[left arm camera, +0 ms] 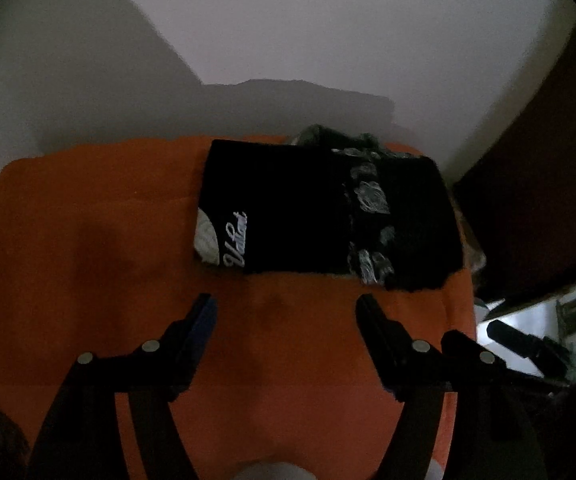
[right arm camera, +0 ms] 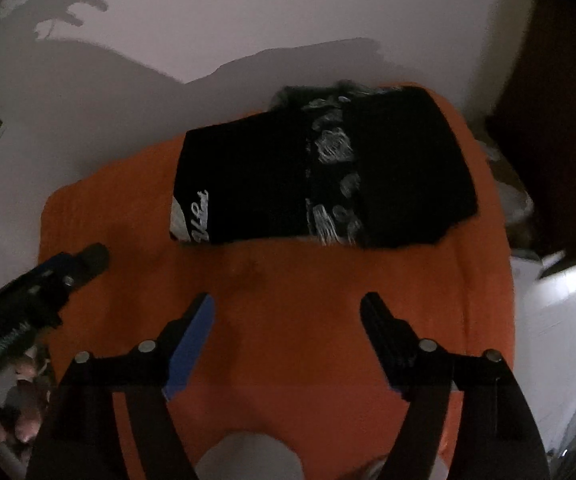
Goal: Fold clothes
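Both grippers hang above an orange cloth spread over a white table. Left gripper: jaws apart, nothing between them. Right gripper: likewise released and empty. In the right wrist view the left gripper shows again at the near left edge, held by the person's hand.

The black shirt lies folded into a compact rectangle at the far right of the orange cloth, white script at its left edge, a printed panel down the middle. A second dark patterned garment peeks out behind its far edge (too dim to tell what it is).

Judgement: this fold looks finished, and the orange cloth may be the next piece.

Risks from here:
- The shirt sits on the orange cloth, so lifting or dragging that cloth would likely tip or undo the fold.
- The shirt's right edge is close to the cloth's right side; a nudge there could push it toward the table edge.
- Light is poor and dark fabric hides its layers, so a pinch could catch too many or too few.
- The grippers are near each other; crossing paths could clash.
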Demonstrator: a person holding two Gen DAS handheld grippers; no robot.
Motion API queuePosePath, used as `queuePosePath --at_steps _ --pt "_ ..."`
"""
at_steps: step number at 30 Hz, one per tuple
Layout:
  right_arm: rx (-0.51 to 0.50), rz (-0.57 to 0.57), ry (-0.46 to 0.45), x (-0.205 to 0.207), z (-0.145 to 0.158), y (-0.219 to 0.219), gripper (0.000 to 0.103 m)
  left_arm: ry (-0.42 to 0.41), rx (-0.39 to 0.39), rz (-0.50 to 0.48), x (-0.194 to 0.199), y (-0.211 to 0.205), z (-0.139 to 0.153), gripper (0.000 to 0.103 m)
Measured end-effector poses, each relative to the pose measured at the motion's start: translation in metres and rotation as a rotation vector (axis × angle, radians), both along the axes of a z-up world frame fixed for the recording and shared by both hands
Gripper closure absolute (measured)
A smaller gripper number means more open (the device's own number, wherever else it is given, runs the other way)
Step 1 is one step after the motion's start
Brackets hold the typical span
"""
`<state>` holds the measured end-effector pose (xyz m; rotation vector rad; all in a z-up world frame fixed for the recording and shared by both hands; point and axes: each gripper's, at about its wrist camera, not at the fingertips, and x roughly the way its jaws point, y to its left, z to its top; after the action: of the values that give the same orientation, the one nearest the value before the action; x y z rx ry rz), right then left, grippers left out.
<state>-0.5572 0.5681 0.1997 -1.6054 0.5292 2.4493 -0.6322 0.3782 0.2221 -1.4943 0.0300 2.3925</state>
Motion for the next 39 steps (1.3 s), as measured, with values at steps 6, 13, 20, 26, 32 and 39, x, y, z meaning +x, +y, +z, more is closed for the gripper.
queuePosePath --at_steps 6,13,20,26,32,39 --pt "0.02 -0.019 0.093 0.114 0.049 -0.03 0.023 0.05 -0.001 -0.047 0.112 -0.032 0.03 0.026" --pt "0.043 0.022 0.181 0.194 0.073 -0.048 0.017 0.072 -0.052 -0.053 0.192 -0.043 0.021 0.024" --pt "0.031 0.048 0.131 0.182 0.023 -0.04 0.015 0.18 -0.085 -0.041 0.19 -0.031 0.012 0.024" --pt "0.073 0.049 0.135 0.16 -0.023 -0.035 0.015 0.251 -0.104 -0.048 0.182 -0.02 -0.017 0.024" --pt "0.073 0.045 0.162 0.171 -0.046 -0.043 0.005 0.233 -0.129 -0.023 0.195 -0.033 -0.05 0.024" --pt "0.077 0.038 0.197 0.213 -0.06 -0.067 0.004 0.255 -0.152 -0.04 0.245 -0.048 -0.057 0.024"
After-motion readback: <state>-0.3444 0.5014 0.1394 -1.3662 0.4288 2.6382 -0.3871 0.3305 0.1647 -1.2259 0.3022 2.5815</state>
